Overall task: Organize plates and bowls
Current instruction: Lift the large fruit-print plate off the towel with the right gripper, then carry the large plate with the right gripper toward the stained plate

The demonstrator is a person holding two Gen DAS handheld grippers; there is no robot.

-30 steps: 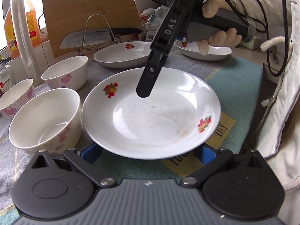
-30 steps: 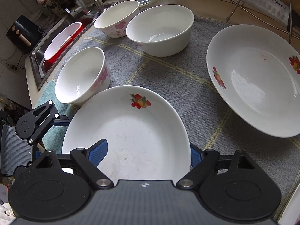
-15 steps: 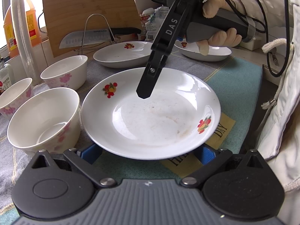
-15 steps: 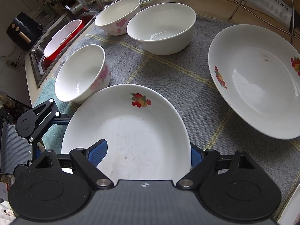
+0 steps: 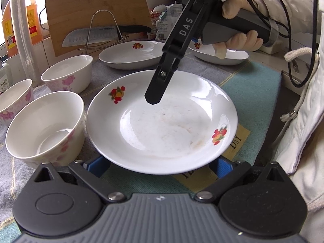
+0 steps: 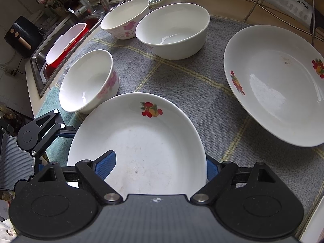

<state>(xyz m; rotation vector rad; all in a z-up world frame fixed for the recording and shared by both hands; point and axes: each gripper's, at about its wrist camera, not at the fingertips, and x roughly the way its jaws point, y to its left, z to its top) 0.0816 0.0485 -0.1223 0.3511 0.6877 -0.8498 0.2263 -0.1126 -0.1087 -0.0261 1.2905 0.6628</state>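
Observation:
A white plate (image 5: 162,129) with fruit prints lies on the mat straight ahead of my left gripper (image 5: 160,166). Its jaws stand wide, and both blue pads (image 5: 97,164) sit under the plate's near rim; any contact there is hidden. My right gripper (image 6: 158,162) comes down from above and is open astride that plate (image 6: 141,141): its left pad (image 6: 107,162) is over the inside, the other beyond the rim. Three white bowls with pink flowers (image 5: 46,125) (image 5: 66,73) (image 5: 14,99) stand to the left. Two more plates (image 5: 131,54) (image 5: 220,54) lie behind.
A cutting board (image 5: 97,6), a knife (image 5: 97,36) on a wire rack, an orange bottle (image 5: 8,20) and a stack of cups (image 5: 22,30) line the back. A sink (image 6: 40,60) holding a red basin (image 6: 64,44) lies past the bowls. A person's hand (image 5: 239,36) and pale jacket (image 5: 303,121) fill the right.

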